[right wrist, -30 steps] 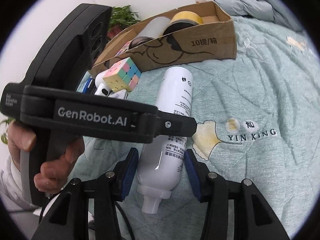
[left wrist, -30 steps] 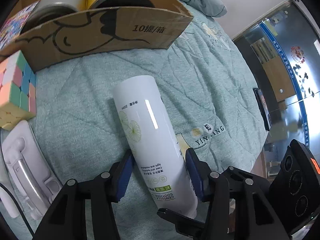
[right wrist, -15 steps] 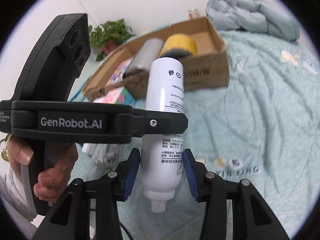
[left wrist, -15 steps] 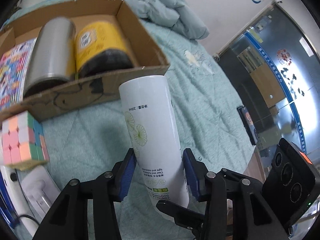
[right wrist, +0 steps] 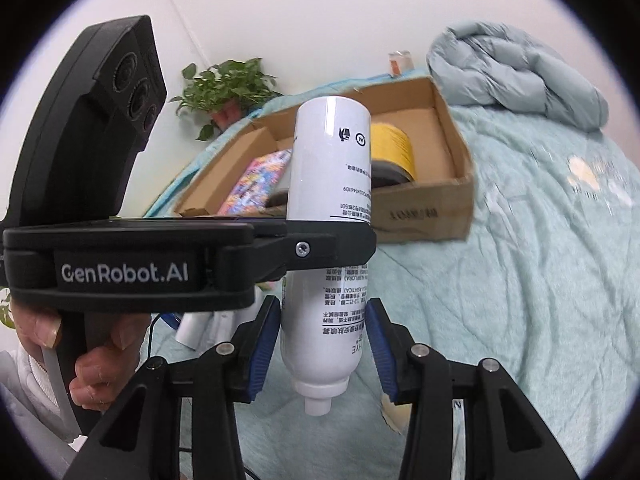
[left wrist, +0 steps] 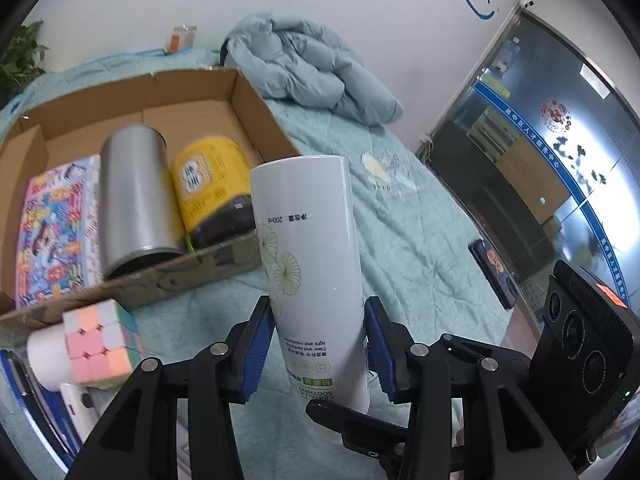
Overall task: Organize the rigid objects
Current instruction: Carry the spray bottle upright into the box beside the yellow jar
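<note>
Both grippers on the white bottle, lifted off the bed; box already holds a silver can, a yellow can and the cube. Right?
Not the cube. In the left wrist view the cube sits on the bed outside the box; a colourful book lies beside the silver can and yellow can.

The white bottle [left wrist: 312, 264] carries "200ml" and "Clear and hydrating, light and moisturizing", while the black gripper body [right wrist: 128, 272] reads "GenRobot.AI".

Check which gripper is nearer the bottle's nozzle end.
Right. The right gripper clamps the white bottle just above its nozzle; the left gripper clamps it further up the body, toward the flat base.
</note>
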A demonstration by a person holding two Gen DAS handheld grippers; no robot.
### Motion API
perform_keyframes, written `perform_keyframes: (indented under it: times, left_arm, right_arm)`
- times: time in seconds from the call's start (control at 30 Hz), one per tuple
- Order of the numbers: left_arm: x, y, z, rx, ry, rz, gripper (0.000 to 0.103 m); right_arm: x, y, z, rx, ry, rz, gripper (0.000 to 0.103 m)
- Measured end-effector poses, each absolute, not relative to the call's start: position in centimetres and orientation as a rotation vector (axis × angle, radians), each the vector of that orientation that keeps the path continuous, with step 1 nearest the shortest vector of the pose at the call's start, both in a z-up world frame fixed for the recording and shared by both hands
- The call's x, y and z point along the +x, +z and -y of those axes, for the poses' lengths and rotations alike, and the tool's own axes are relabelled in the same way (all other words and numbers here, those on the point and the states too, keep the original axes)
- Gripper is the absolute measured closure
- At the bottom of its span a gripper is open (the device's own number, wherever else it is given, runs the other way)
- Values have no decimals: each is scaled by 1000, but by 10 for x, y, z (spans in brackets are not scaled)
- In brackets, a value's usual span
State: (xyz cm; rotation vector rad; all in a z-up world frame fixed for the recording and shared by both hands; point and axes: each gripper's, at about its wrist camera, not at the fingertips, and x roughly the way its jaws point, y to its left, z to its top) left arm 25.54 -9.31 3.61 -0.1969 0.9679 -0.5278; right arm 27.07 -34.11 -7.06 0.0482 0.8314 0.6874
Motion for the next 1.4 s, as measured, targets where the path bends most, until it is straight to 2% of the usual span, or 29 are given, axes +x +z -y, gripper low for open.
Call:
perform_keyframes:
  times: [0.47,0.83,1.03,1.4]
  left_arm:
    - [279,87,51,-241,-462,-801,61]
    - [362,126,53,-294,-529,-810,61]
    - [410,111,74,-303,-535,-877,61]
    - [468,35,108,-406,-531,-1072,61]
  right_arm:
    - [310,-34,312,-31,771,-730,60]
    - [362,7,300,-179,706,-704,60]
    - [404,2,312,-156,684,-786,60]
    - [440,-40,337,-115,651,-884,60]
